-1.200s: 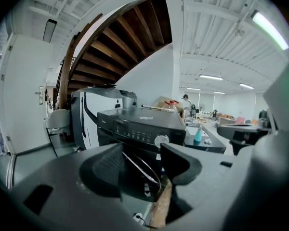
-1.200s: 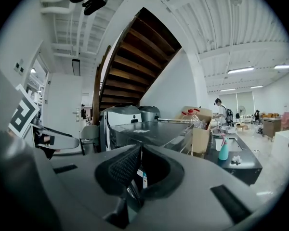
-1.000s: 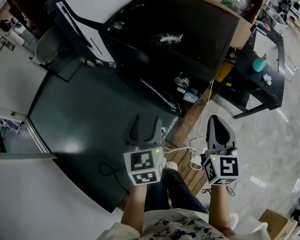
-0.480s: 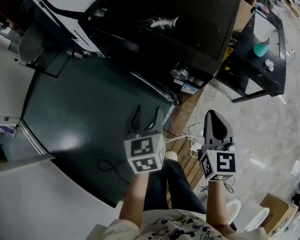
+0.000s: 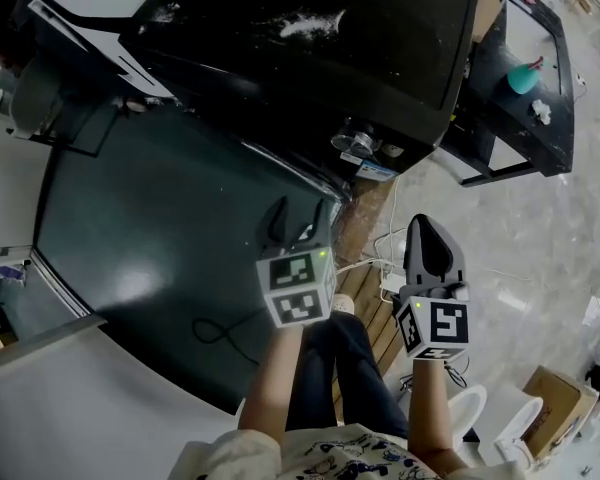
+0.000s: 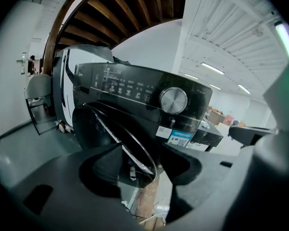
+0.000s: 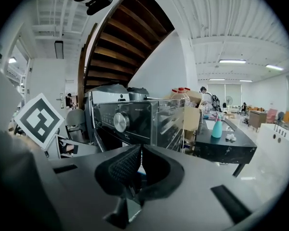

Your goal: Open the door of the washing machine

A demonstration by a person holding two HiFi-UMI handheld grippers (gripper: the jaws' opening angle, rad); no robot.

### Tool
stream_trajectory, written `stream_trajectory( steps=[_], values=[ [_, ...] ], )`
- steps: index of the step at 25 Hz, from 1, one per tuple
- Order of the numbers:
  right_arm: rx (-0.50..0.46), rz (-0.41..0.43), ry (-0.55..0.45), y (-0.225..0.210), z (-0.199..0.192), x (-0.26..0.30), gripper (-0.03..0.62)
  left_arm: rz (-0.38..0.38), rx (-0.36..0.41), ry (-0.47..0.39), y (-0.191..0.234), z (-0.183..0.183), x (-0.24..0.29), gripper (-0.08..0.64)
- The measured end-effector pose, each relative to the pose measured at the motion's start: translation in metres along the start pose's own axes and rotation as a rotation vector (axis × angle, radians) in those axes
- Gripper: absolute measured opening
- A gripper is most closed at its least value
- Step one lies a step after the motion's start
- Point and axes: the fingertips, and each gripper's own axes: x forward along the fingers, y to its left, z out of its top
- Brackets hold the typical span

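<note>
Released, empty left gripper is nearer: round door of glossy black washing machine lies dead ahead. Right gripper clenched on nothing.

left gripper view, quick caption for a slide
Open, empty left gripper faces the round door of the black washing machine.

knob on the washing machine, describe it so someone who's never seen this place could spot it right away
Find the big black washing machine in the middle of the left gripper view, and look along its dark control panel above the round door. At the panel's right end sits the knob: the only round, shiny silver part there, just above a blue sticker.
</note>
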Motion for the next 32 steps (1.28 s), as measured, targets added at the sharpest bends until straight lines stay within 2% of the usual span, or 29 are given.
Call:
stream_trajectory(
  steps=[5, 11, 15, 22, 32],
  values=[
    [0.020, -0.026, 0.014, -0.007, -0.015, 0.005, 0.020, -0.008, -0.045, 0.025, -0.006, -0.013, 0.034, 0.230],
    [0.033, -0.054, 0.033, -0.016, -0.028, 0.009, 0.020, -0.001, -0.040, 0.090, -0.006, -0.032, 0.070, 0.230],
    [0.037, -0.072, 0.038, -0.024, -0.032, 0.011, 0.020, 0.008, -0.064, 0.111, -0.004, -0.038, 0.088, 0.230],
    [0.039, -0.084, 0.041, -0.030, -0.034, 0.013, 0.020, 0.047, -0.094, 0.147, -0.003, -0.040, 0.104, 0.230],
    [0.040, -0.074, 0.044, -0.026, -0.037, 0.013, 0.020, 0.092, -0.087, 0.126, -0.002, -0.043, 0.106, 0.229]
  ],
)
